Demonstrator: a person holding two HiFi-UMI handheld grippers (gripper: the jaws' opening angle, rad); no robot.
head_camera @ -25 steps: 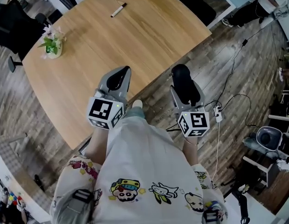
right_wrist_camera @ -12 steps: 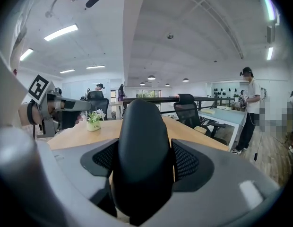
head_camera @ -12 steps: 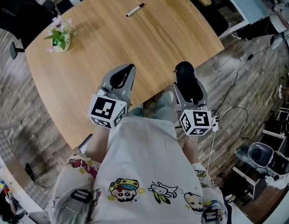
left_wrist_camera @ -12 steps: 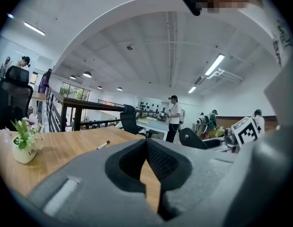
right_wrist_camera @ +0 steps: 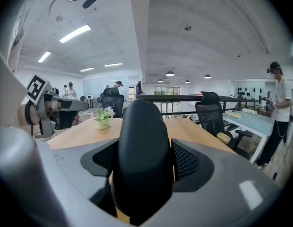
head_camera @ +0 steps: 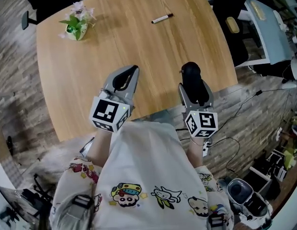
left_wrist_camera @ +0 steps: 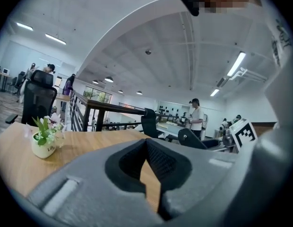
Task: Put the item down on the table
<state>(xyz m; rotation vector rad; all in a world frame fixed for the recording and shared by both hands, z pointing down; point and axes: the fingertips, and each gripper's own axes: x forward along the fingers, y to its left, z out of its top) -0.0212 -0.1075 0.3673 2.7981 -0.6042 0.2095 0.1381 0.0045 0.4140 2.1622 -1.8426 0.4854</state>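
1. The right tongs stand wide apart and are clamped on a black item. It is smooth and rounded, shaped much like a computer mouse.
2. In the right gripper view the black item fills the gap of the right tongs. A mesh pad presses on each of its sides, and it stands on end.
3. The item is up in the tongs over the near edge of the wooden worktop, toward the near right corner. It is not lying on the wood.
4. The left tongs are closed and hold nothing. In the left gripper view the tips of the left tongs meet, with only a thin wedge of wood showing lower down.
5. The left tongs are also over the near edge, well apart from the right ones.
6. A small white flower pot with green leaves stands near the far left corner.
7. A marker pen lies by the far edge, nearer the right side.
8. The pen and the pot are both well apart from the tongs.
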